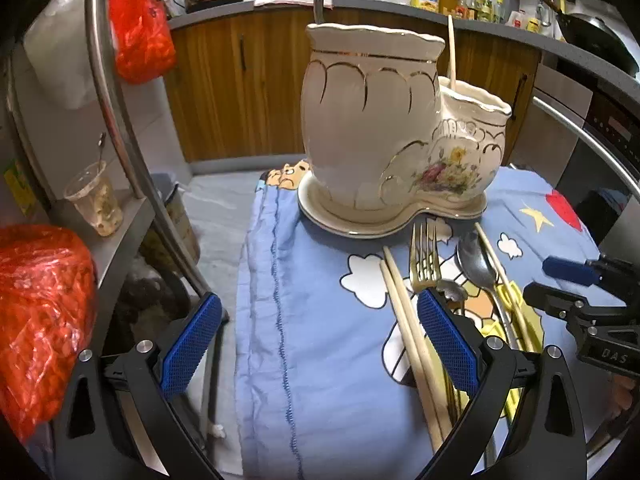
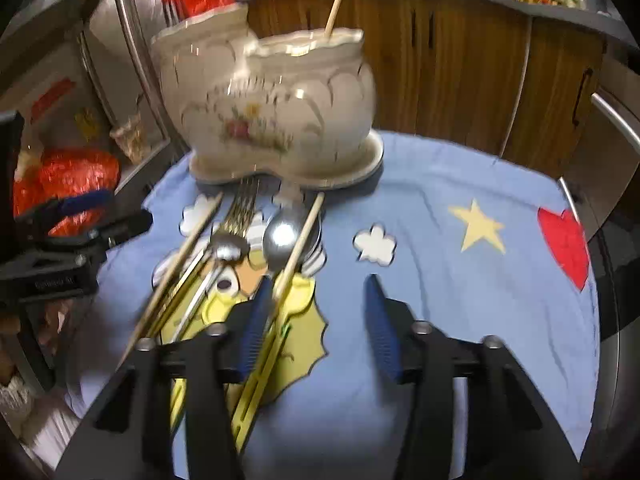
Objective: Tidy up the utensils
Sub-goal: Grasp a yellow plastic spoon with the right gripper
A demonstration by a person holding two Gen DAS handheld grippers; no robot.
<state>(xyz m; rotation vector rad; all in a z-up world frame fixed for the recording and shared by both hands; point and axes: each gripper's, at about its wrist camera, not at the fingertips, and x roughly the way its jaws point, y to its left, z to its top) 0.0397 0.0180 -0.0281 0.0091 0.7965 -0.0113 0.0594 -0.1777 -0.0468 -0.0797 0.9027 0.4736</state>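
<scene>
Both my grippers are spread wide, holding nothing: left gripper [image 1: 320, 344] near the chopsticks [image 1: 408, 332], right gripper [image 2: 320, 328] beside the spoon [image 2: 286, 240], ceramic holder [image 1: 384, 136] farther back.

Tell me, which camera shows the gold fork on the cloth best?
The left wrist view: the gold fork is sharp, its tines plainly pointing toward the ceramic holder. In the right wrist view the fork is motion-blurred, its tines smeared together.
</scene>
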